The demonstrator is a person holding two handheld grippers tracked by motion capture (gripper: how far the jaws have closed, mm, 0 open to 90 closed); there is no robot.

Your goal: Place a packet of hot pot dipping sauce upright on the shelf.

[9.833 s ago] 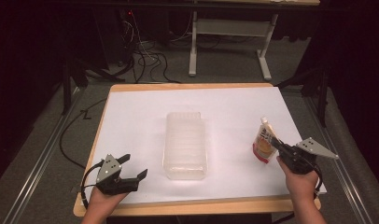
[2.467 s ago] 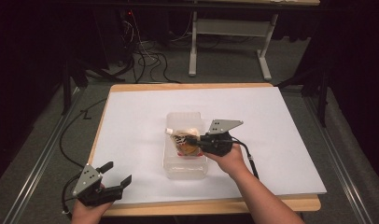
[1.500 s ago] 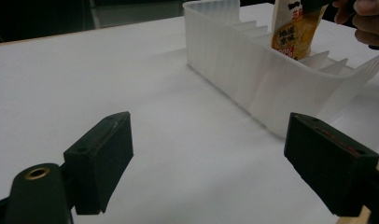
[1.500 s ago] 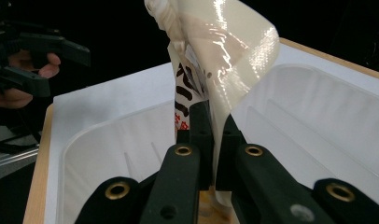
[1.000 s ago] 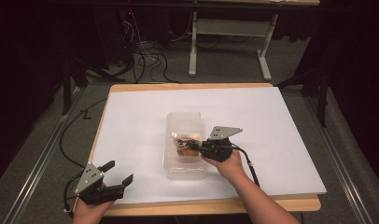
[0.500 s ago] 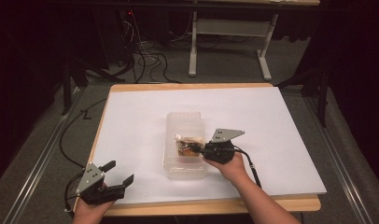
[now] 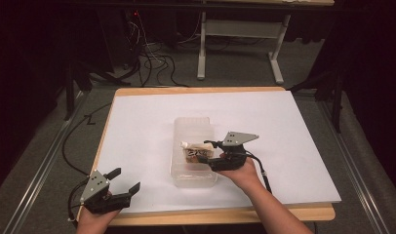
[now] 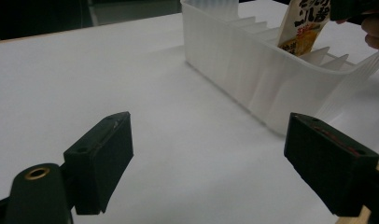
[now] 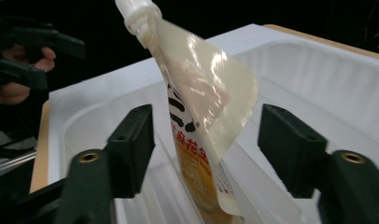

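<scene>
Item: spouted sauce pouch (image 9: 197, 140), standing bottom-down in a slot of the clear ribbed plastic bin (image 7: 194, 152), mid-table on the white sheet (image 7: 293, 146), cap tilted toward the left.

Right gripper (image 7: 205, 155): I have its jaws spread either side of the pouch, touching neither face; released.

Left gripper (image 7: 124, 184): parked at the near left corner of the table, jaws apart, holding nothing.

Step in hand, as I judge it: clearing the pouch after seating it. I back the right gripper straight out along its own line, jaws wide, so no pad drags the limp film and tips the pouch off its divider.
</scene>
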